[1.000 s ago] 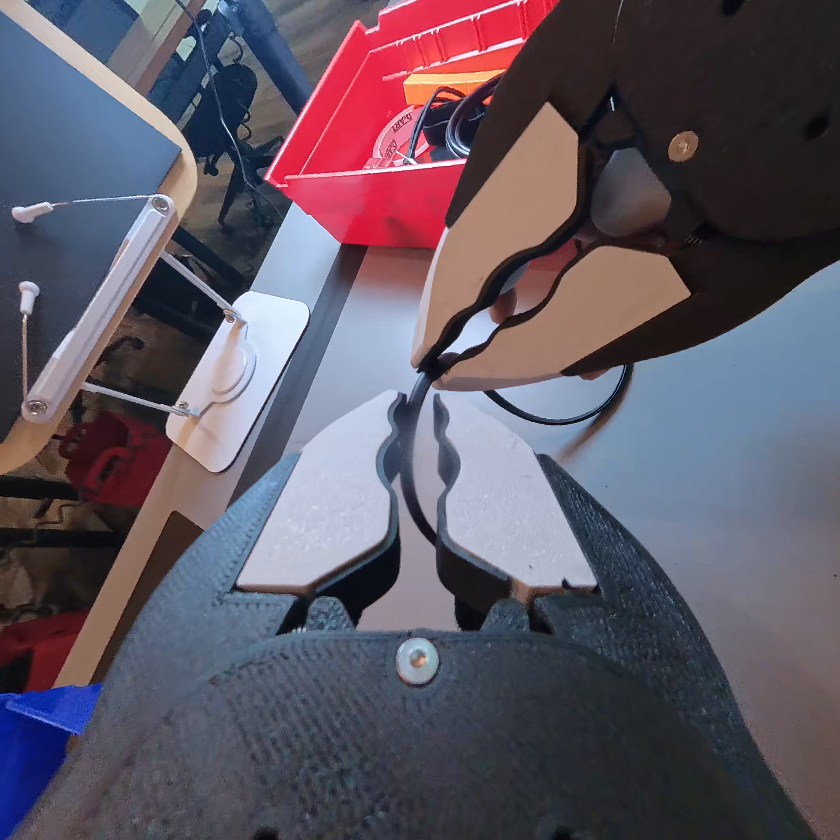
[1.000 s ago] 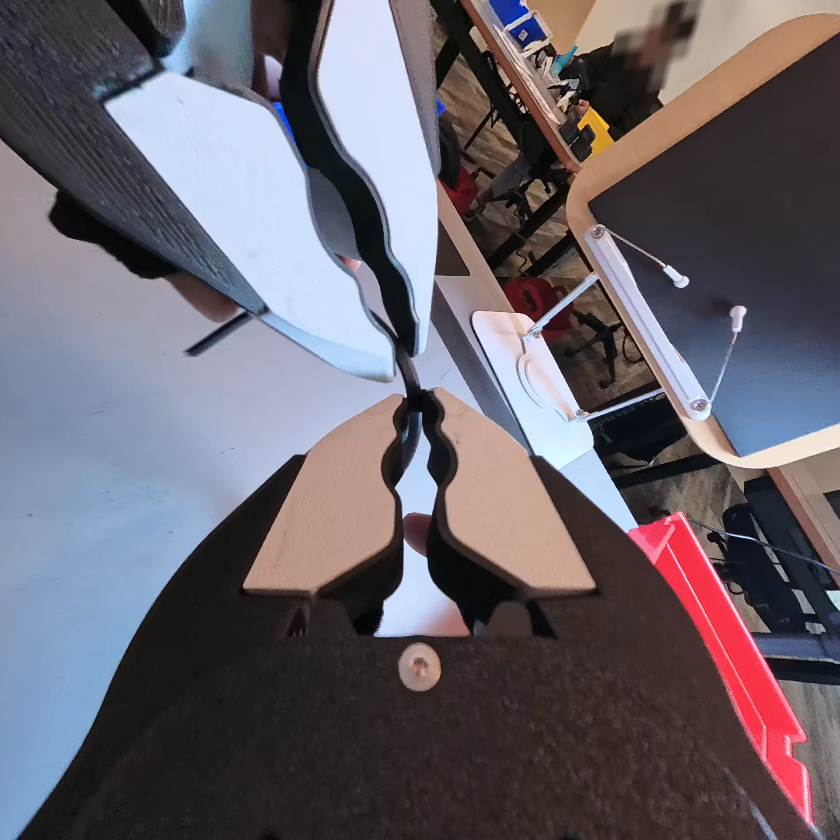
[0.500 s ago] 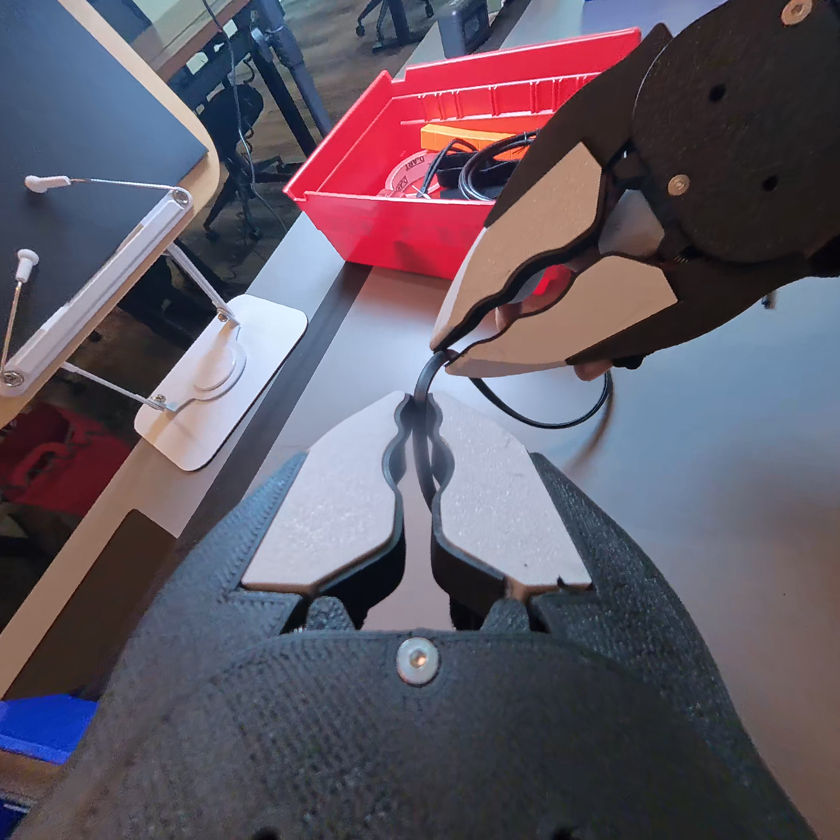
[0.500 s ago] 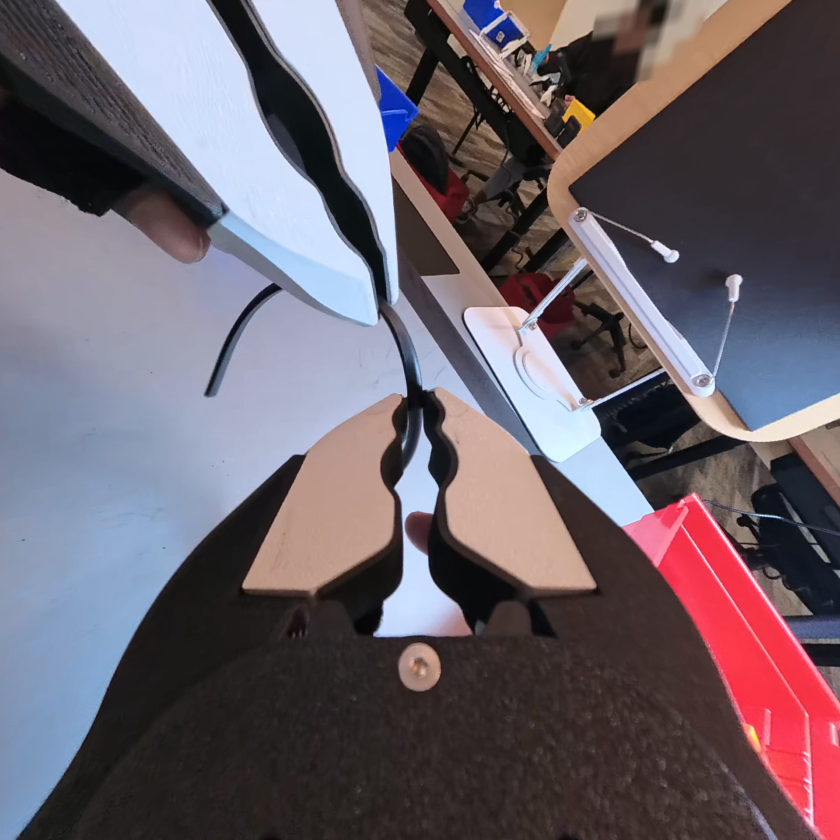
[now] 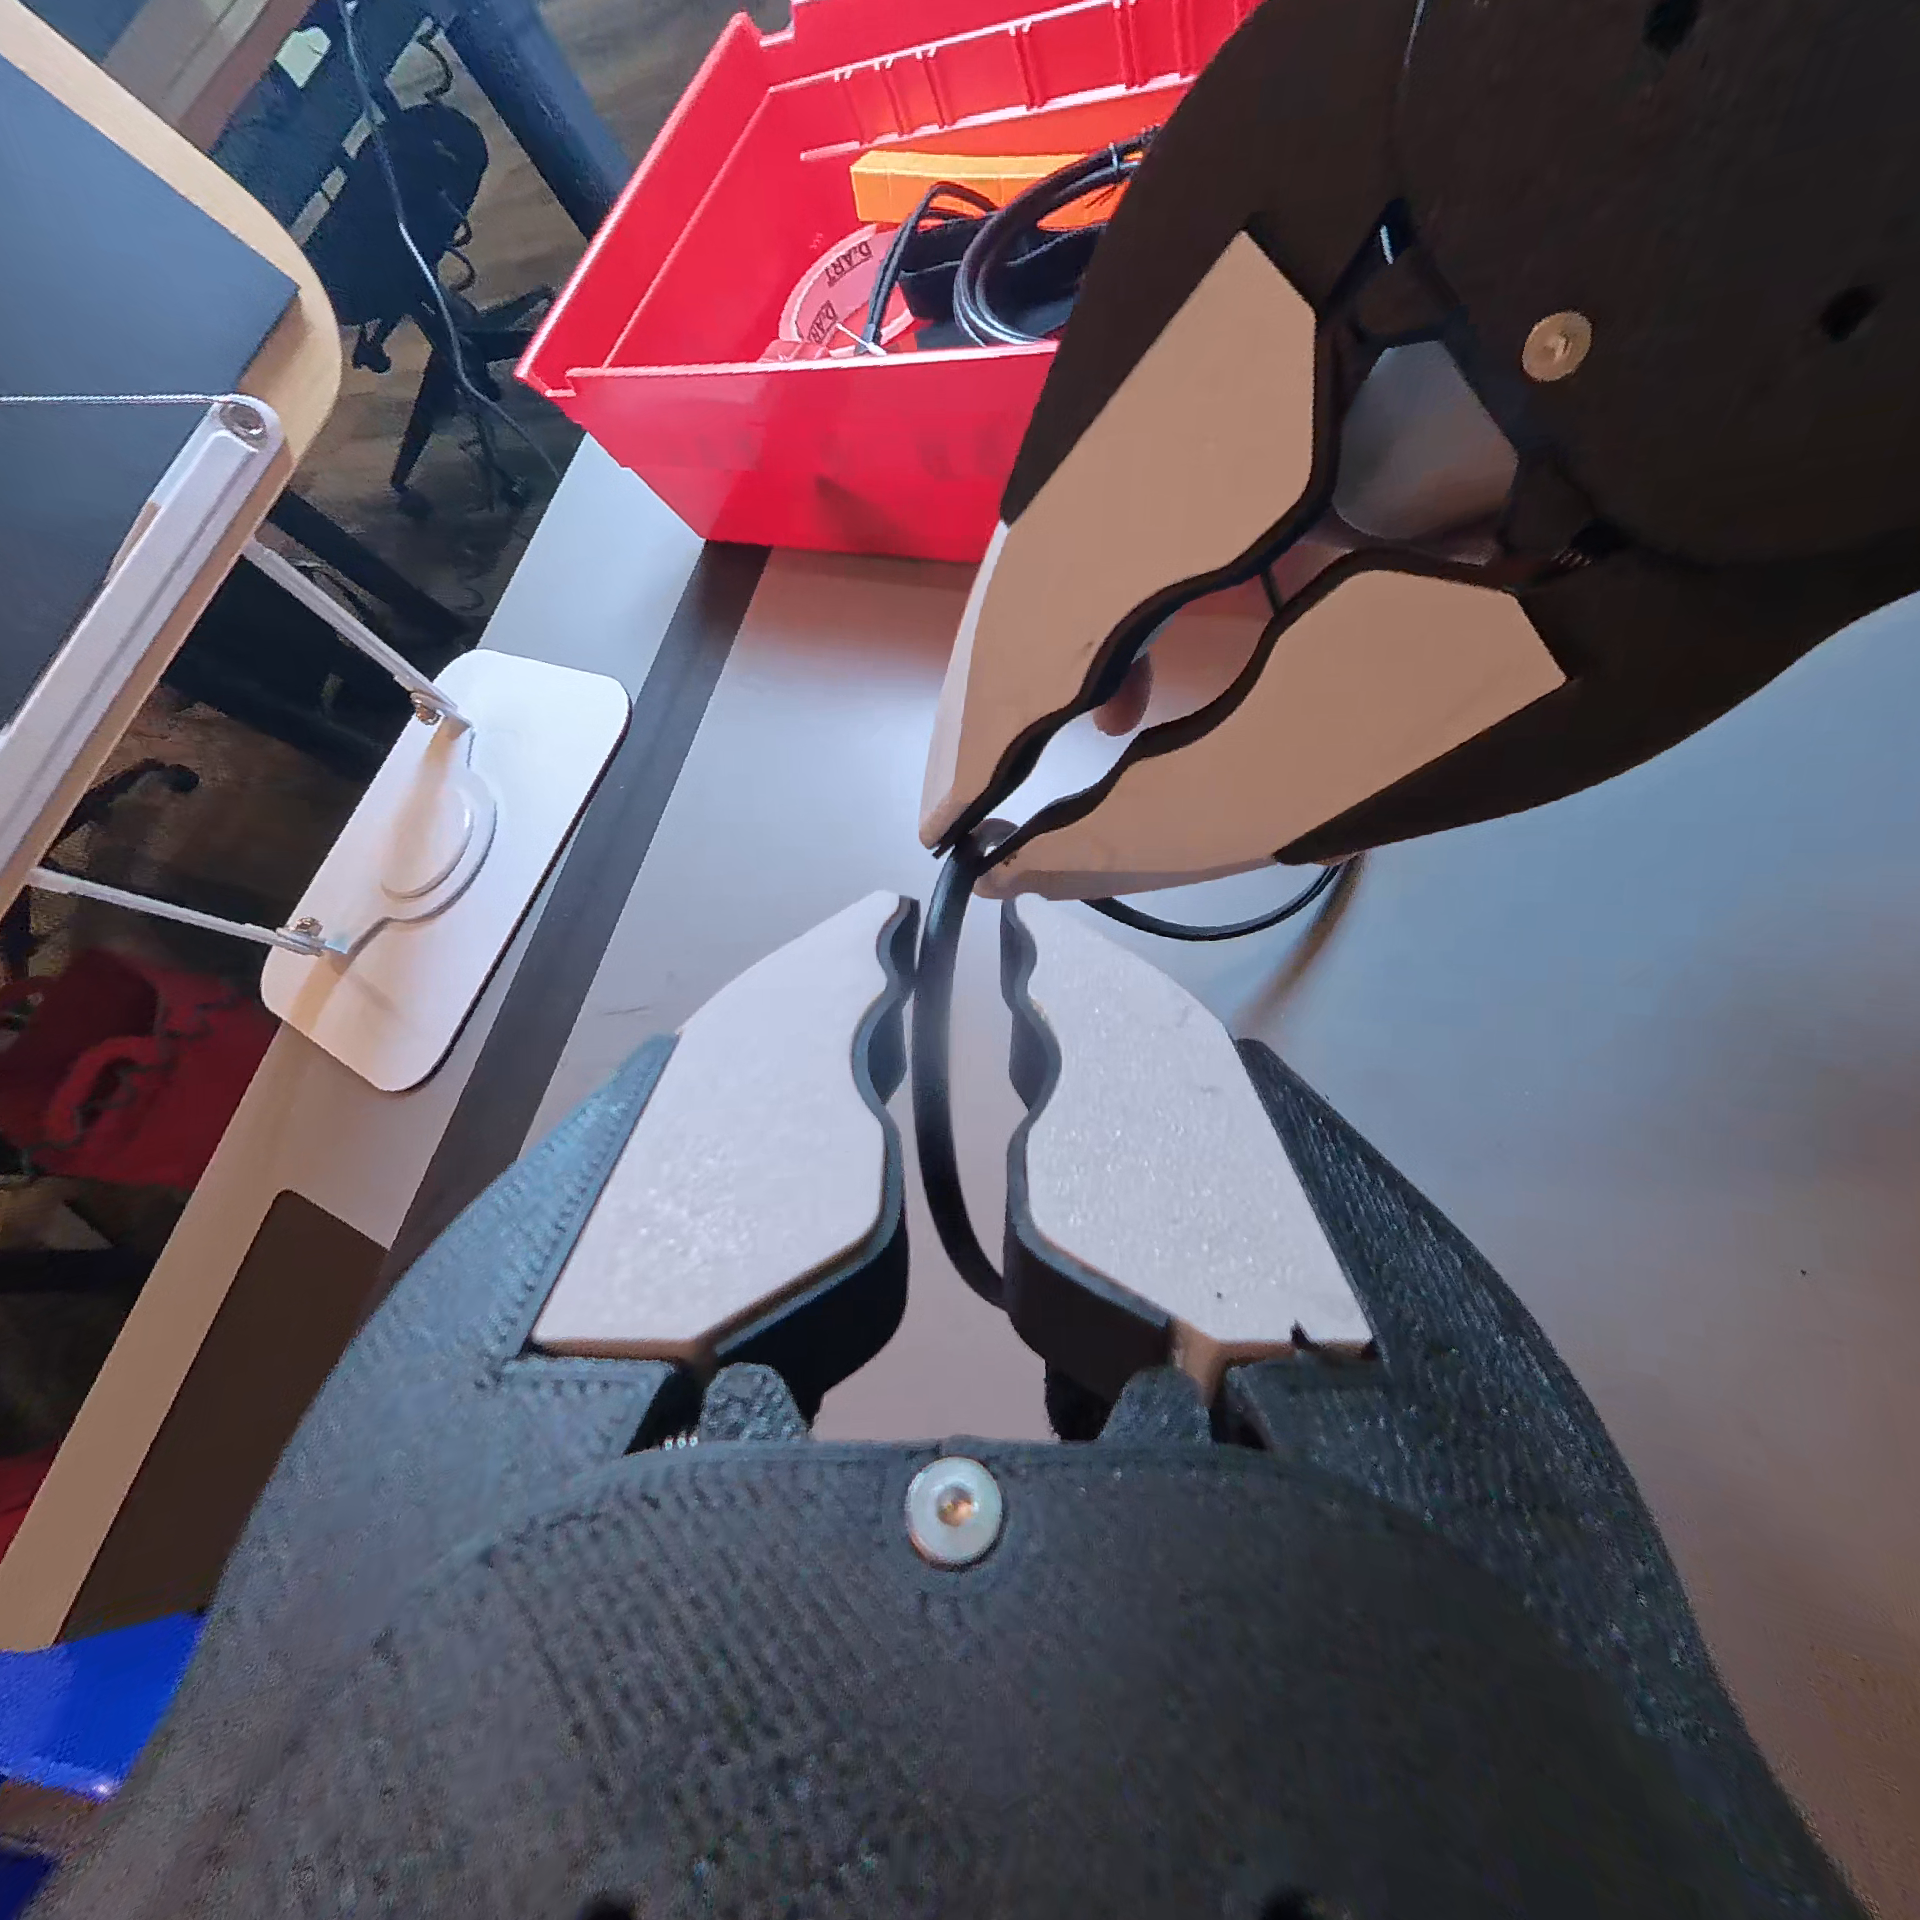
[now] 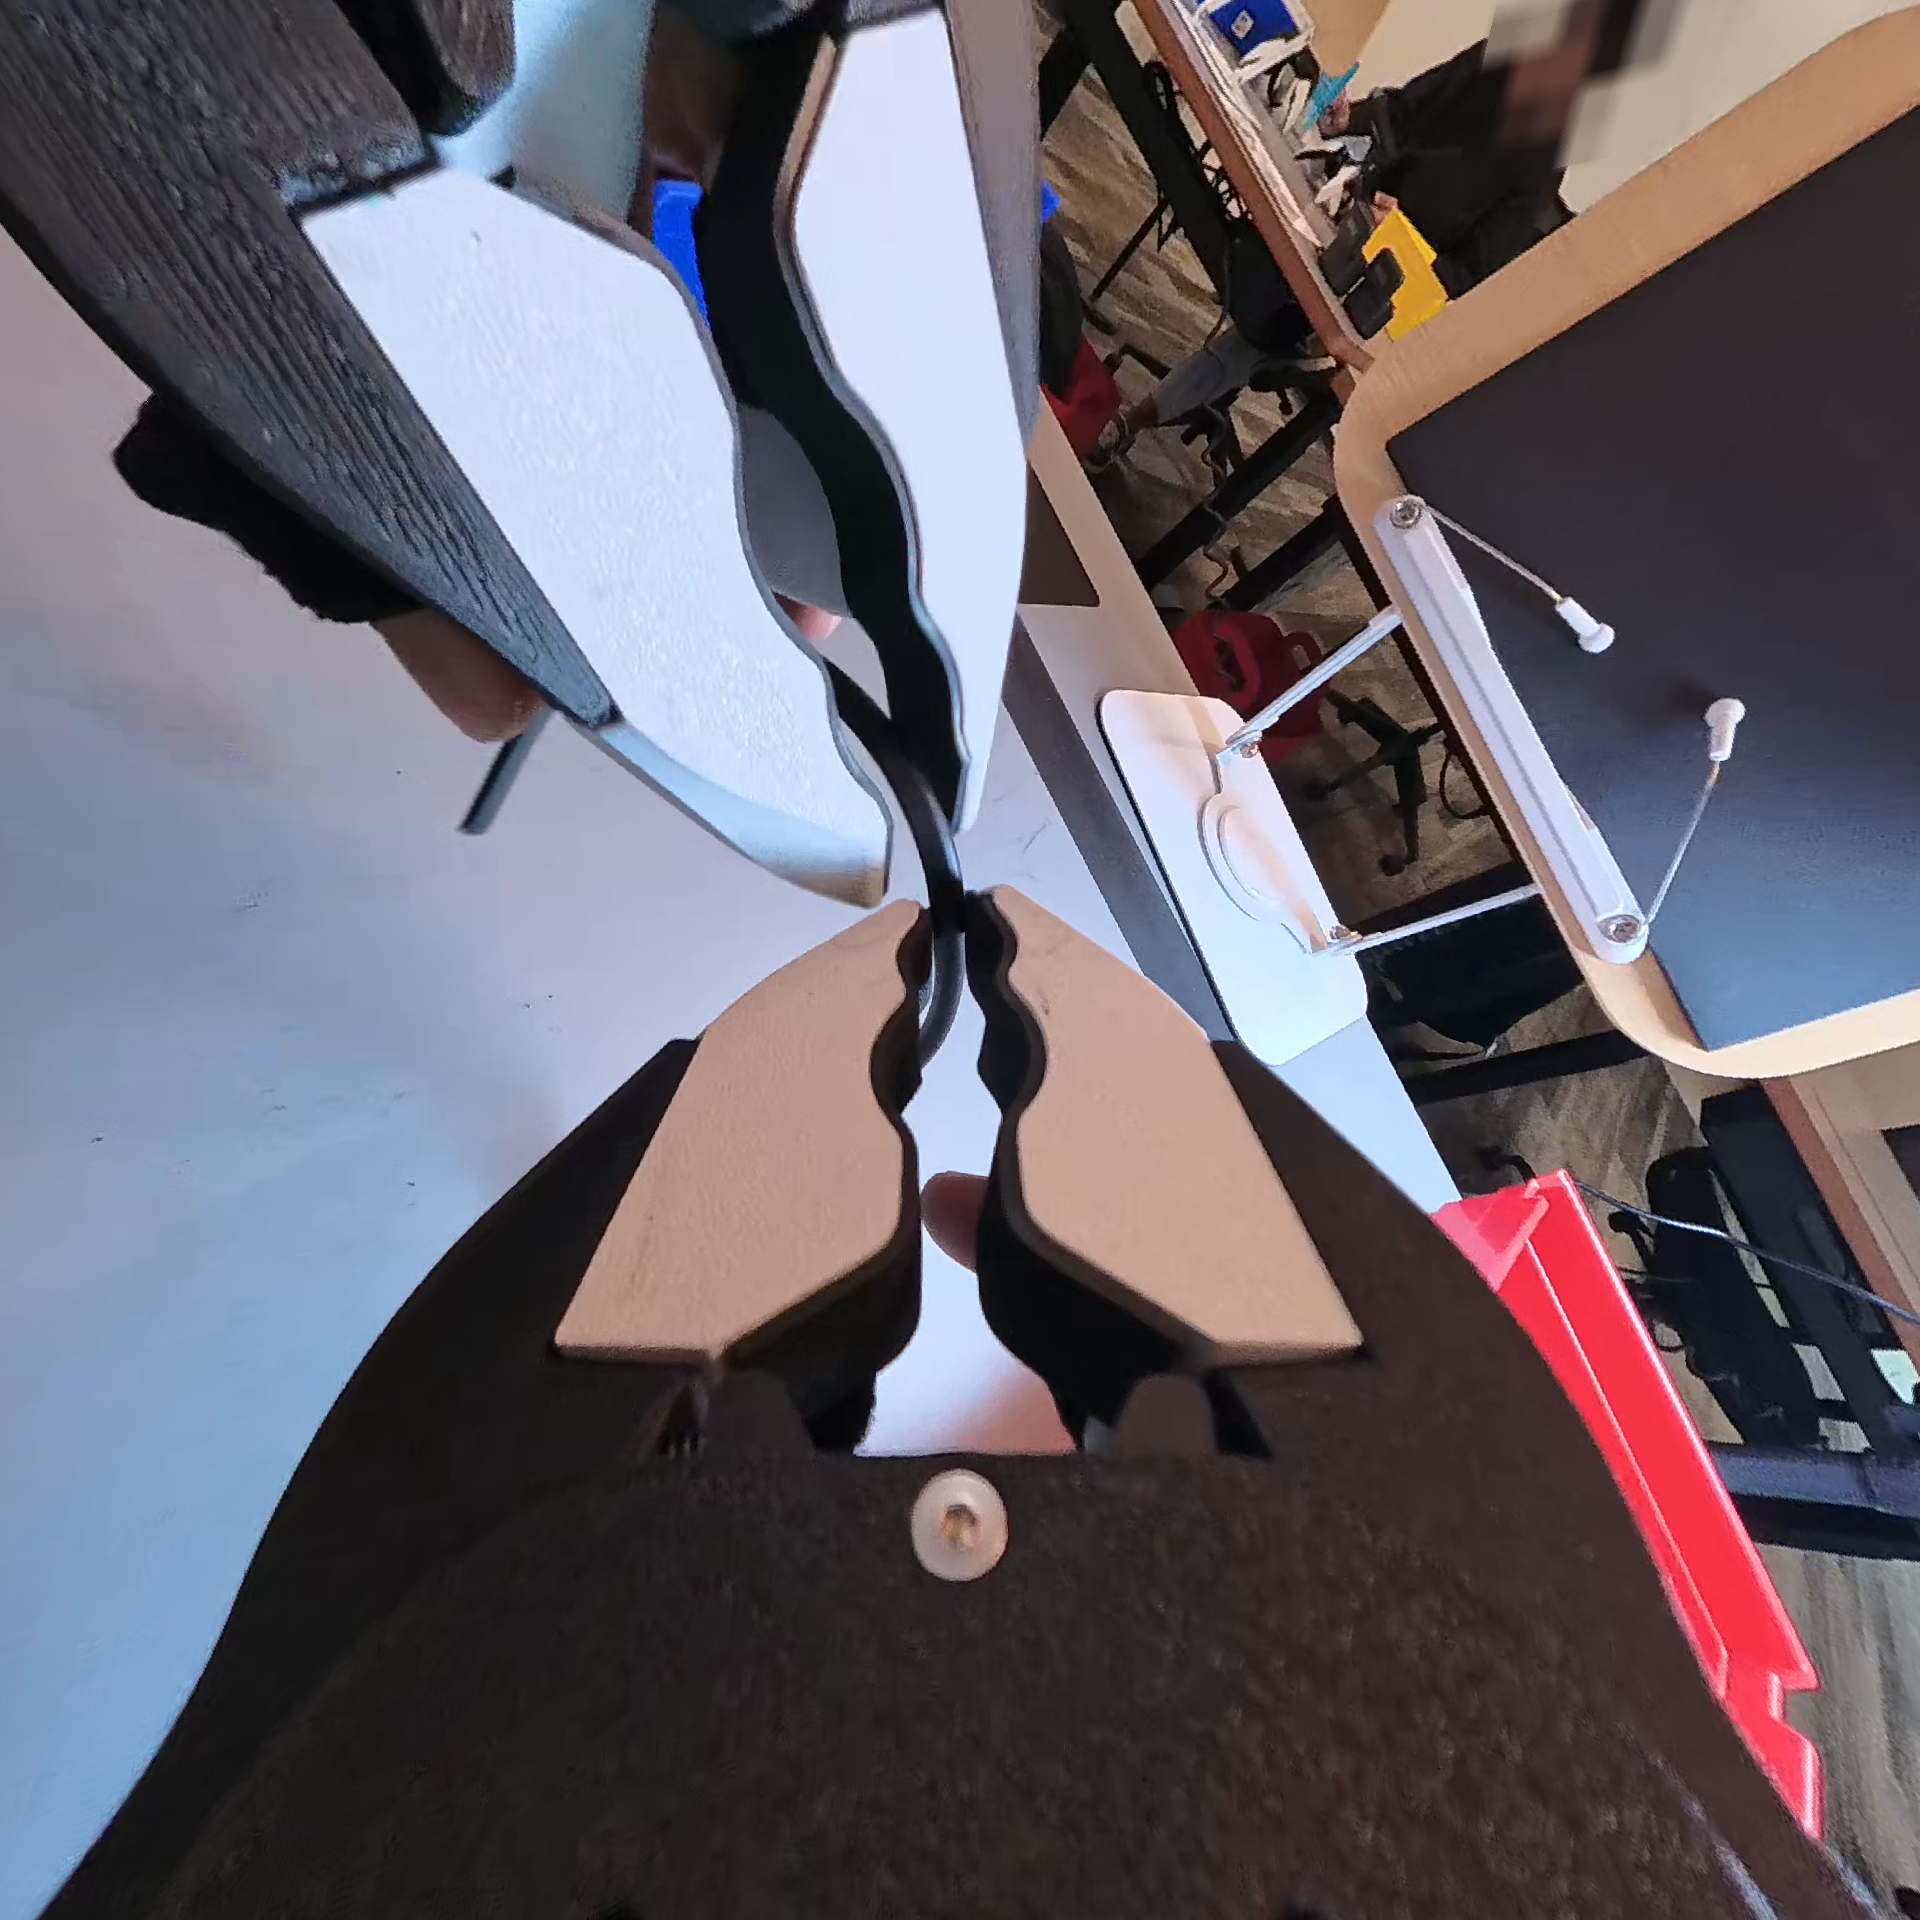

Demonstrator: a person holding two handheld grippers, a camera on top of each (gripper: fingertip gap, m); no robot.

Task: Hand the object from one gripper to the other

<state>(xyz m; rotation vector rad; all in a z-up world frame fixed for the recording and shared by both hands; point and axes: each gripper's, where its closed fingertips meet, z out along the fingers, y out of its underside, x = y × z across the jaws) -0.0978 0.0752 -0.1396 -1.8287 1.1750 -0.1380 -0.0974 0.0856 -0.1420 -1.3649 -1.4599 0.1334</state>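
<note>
The object is a thin black cable tie (image 5: 928, 1049), bent in a curve above the dark tabletop (image 5: 1558, 1091). My left gripper (image 5: 958, 920) is open by a narrow gap, and the tie runs loosely between its jaws. My right gripper (image 5: 971, 844) comes in from the upper right, tip to tip with the left, and is shut on the tie's far part. In the right wrist view my right gripper (image 6: 951, 912) pinches the tie (image 6: 932, 831) at its tips. The left gripper (image 6: 923, 857) hangs just above it, jaws slightly apart. The tie's loose end (image 6: 507, 777) sticks out at the left.
A red bin (image 5: 790, 447) with cables, a tape roll and an orange box stands at the table's far end; its edge shows in the right wrist view (image 6: 1662, 1507). A white stand plate (image 5: 447, 883) overhangs the table's left edge. A blue bin (image 5: 62, 1714) is at bottom left. The grippers are tip to tip, or close to it.
Half a second ago the left jaws were closed on the tie; now they stand apart. The right gripper has kept its grip and the two grippers have come closer together.
</note>
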